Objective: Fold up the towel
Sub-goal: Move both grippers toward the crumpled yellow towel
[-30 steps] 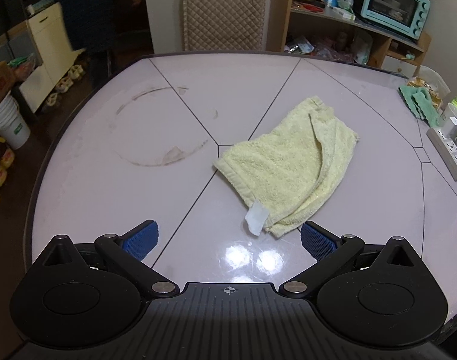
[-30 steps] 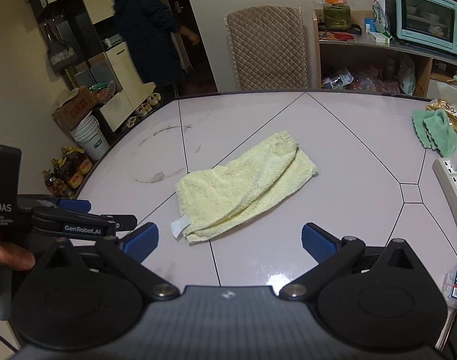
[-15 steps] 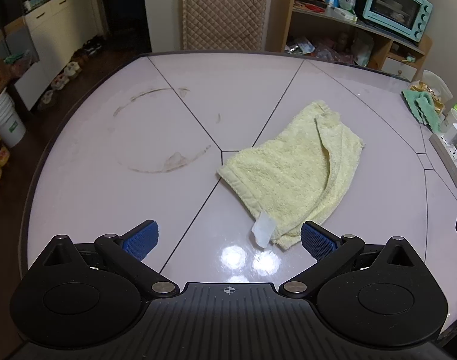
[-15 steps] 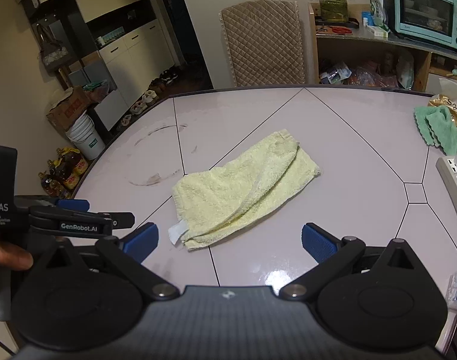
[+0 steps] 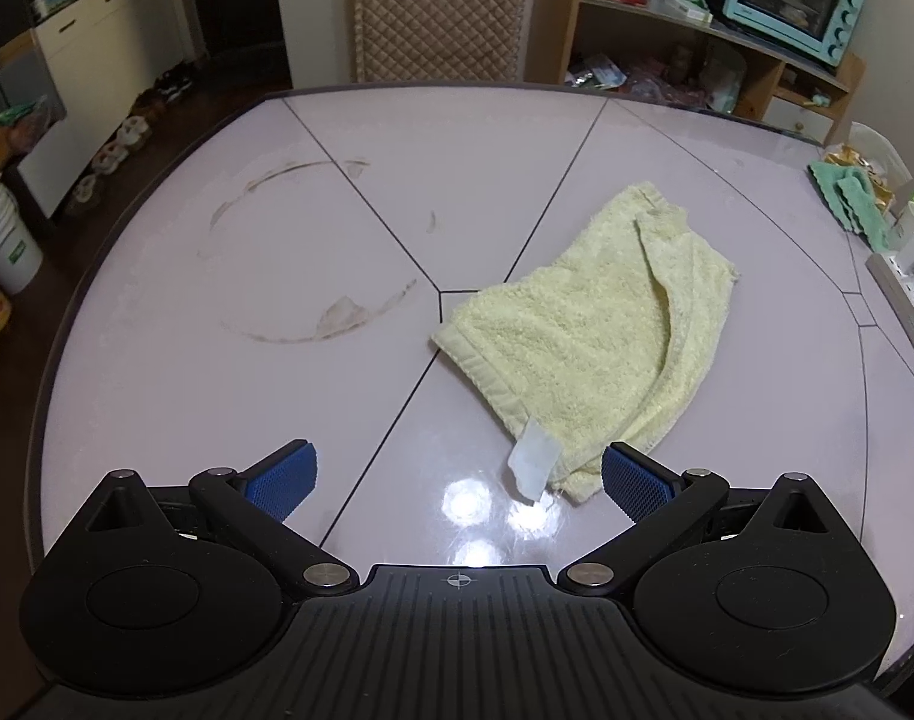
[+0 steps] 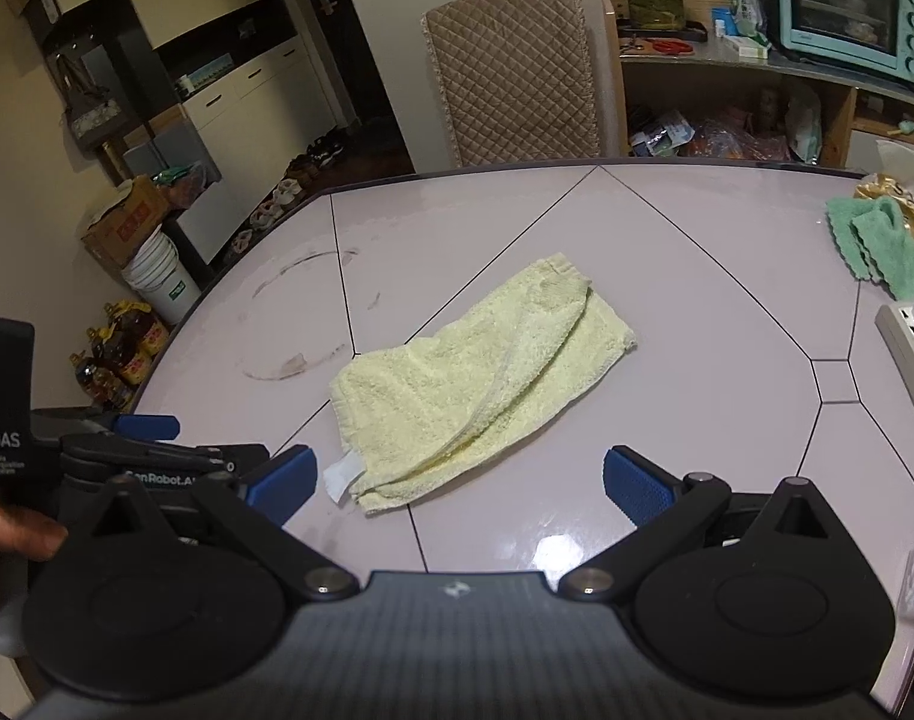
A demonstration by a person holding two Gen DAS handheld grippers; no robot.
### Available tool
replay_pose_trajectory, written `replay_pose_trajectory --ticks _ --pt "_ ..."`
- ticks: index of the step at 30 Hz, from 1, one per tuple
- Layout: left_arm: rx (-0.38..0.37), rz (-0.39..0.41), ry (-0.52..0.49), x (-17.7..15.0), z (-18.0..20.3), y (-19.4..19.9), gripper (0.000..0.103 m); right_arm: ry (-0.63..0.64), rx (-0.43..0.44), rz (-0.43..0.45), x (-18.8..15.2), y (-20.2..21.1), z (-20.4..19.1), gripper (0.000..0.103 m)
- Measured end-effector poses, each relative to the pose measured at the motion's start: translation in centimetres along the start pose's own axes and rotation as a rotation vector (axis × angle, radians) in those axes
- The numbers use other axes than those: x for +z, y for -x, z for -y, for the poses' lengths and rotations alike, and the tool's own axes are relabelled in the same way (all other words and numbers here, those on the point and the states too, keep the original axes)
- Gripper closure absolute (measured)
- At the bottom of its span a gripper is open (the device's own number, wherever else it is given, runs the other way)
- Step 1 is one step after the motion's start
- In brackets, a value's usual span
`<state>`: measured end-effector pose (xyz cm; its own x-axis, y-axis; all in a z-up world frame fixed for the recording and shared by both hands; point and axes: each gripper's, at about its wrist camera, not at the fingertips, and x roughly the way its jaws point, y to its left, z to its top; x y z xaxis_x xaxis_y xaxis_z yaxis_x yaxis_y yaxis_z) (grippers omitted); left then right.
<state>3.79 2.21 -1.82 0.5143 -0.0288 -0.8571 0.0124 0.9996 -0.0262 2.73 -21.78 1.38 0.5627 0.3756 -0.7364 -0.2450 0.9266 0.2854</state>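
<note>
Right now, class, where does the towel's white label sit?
In the left wrist view, the white label hangs off the yellow towel corner nearest the camera, just inside the right fingertip.

Dim room, tabletop glare, fisheye-warped edges

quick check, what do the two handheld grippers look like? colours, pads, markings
Both are matte black. Left gripper and right gripper each have two angled linkage arms with silver pivot pins, round housings either side, a ribbed centre plate with a small white mark, and blue textured fingertip pads. In the right wrist view, the left unit's side shows white "DAS" and "GenRobot.AI" lettering. No cables visible.
</note>
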Motion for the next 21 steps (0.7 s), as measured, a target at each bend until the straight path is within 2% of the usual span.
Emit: replay_pose_trajectory --ticks 14,21 --pt "0.059 -0.01 0.082 1.7 0.9 -1.2 0.0 0.086 0.076 -0.045 3.8 -3.6 3.5 0.001" --pt "0.074 -0.015 0.069 1.4 0.2 -1.8 0.0 0.168 0.102 -0.066 5.3 -5.5 4.6 0.004"
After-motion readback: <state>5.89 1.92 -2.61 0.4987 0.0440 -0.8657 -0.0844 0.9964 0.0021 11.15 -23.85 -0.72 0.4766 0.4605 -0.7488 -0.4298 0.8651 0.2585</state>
